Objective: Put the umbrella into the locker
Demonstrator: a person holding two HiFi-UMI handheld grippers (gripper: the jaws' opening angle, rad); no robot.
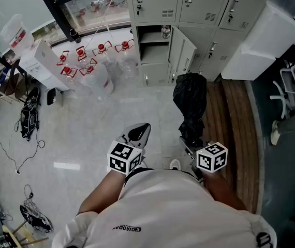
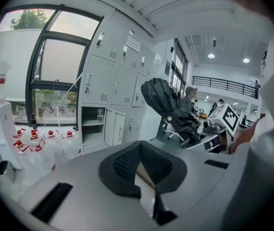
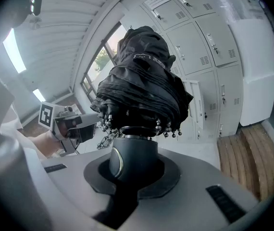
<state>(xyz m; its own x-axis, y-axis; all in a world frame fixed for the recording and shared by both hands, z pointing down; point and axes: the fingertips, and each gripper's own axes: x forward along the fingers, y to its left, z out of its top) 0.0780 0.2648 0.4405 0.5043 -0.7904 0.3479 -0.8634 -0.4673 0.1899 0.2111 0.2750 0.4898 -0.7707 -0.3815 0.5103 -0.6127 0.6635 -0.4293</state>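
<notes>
The right gripper (image 3: 132, 170) pinches the folded black umbrella (image 3: 142, 88) by its handle, canopy just ahead; the left gripper (image 2: 139, 163) is pressed together, empty.

Bottles (image 1: 92, 68) stand left of the open locker (image 1: 155, 53).

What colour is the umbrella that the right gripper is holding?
The umbrella is black, canopy and handle alike; the right gripper view shows it best.

I stand in an office-like workroom: grey metal lockers (image 1: 199, 4) line the wall, water bottles (image 1: 100, 80) crowd the tiled floor (image 1: 85, 133), an office chair (image 1: 287, 89) nearby.
</notes>
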